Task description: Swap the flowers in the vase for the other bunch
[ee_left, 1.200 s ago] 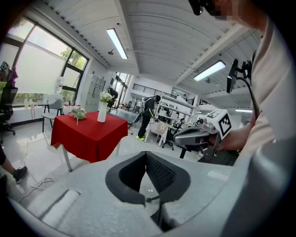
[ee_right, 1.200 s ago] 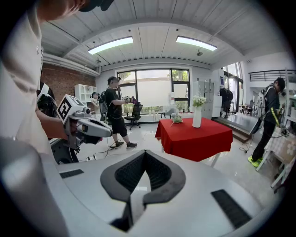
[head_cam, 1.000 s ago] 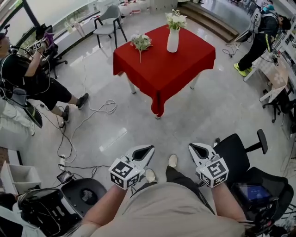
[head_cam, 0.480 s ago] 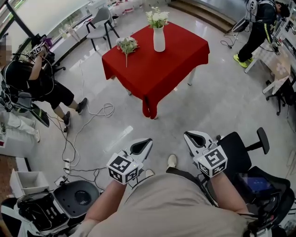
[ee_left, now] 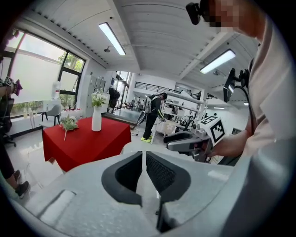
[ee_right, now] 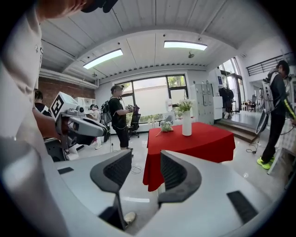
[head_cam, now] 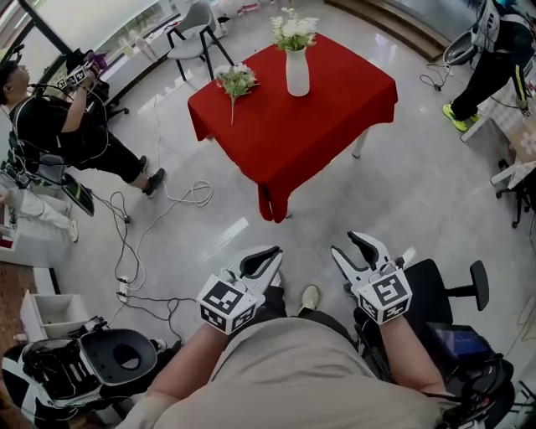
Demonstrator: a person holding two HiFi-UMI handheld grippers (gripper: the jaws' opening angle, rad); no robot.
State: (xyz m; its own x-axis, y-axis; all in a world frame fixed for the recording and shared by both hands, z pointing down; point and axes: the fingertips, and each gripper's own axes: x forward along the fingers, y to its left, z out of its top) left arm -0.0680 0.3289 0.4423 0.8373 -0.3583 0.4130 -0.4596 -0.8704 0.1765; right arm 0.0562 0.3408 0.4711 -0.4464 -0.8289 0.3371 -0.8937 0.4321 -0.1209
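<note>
A white vase (head_cam: 297, 72) with white flowers (head_cam: 293, 28) stands on the table with the red cloth (head_cam: 310, 126), far ahead of me. The other bunch (head_cam: 235, 81) lies on the cloth to the vase's left. My left gripper (head_cam: 266, 255) is held low near my body, its jaws shut with nothing in them. My right gripper (head_cam: 353, 249) is beside it; its jaws have just been opening and stand apart, empty. In the left gripper view the vase (ee_left: 96, 119) and the bunch (ee_left: 69, 123) are small and distant. The right gripper view shows the vase (ee_right: 187, 123) and the bunch (ee_right: 166, 127) likewise.
A seated person (head_cam: 59, 134) is at the left, with cables (head_cam: 159, 209) trailing over the floor. A grey chair (head_cam: 197, 25) stands behind the table. A black office chair (head_cam: 444, 293) is at my right. Another person (head_cam: 502, 50) stands at the far right.
Both grippers have moved forward with me and the table now looks nearer. The right gripper's jaws went from shut to apart. The left gripper's jaws stay shut.
</note>
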